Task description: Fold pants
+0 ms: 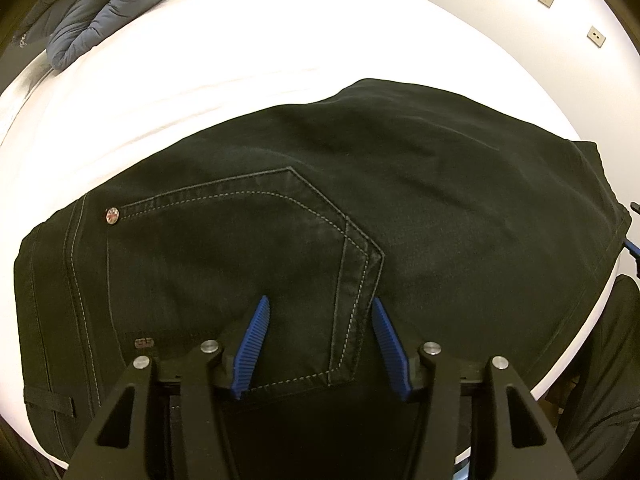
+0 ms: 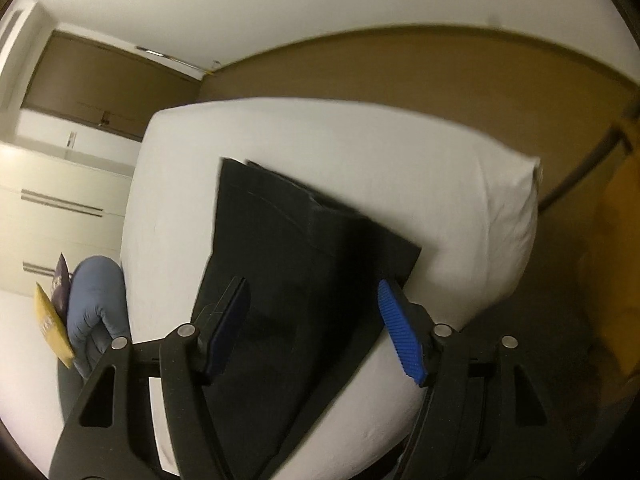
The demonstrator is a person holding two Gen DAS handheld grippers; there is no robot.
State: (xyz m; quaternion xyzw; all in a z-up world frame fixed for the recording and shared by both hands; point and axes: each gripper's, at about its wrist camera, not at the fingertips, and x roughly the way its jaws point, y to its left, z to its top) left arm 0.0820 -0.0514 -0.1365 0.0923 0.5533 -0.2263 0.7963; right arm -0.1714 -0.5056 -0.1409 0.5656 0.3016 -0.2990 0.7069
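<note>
Black pants [image 1: 360, 200] lie folded on a white bed [image 1: 240, 40], back pocket with pale stitching and a metal rivet facing up. My left gripper [image 1: 320, 300] is open and empty, just above the pocket's corner. In the right wrist view the same pants [image 2: 304, 248] show as a dark folded slab on the bed [image 2: 360, 144]. My right gripper [image 2: 312, 284] is open and empty, held above the pants near their nearer end. A small part of the right gripper shows at the right edge of the left wrist view [image 1: 634, 248].
A grey-blue quilted jacket [image 1: 100, 8] lies at the far left of the bed; it also shows in the right wrist view [image 2: 96, 312] beside a yellow packet [image 2: 52, 328]. White wall with sockets [image 1: 596, 36]. White cabinets [image 2: 60, 208] and brown floor [image 2: 400, 72] surround the bed.
</note>
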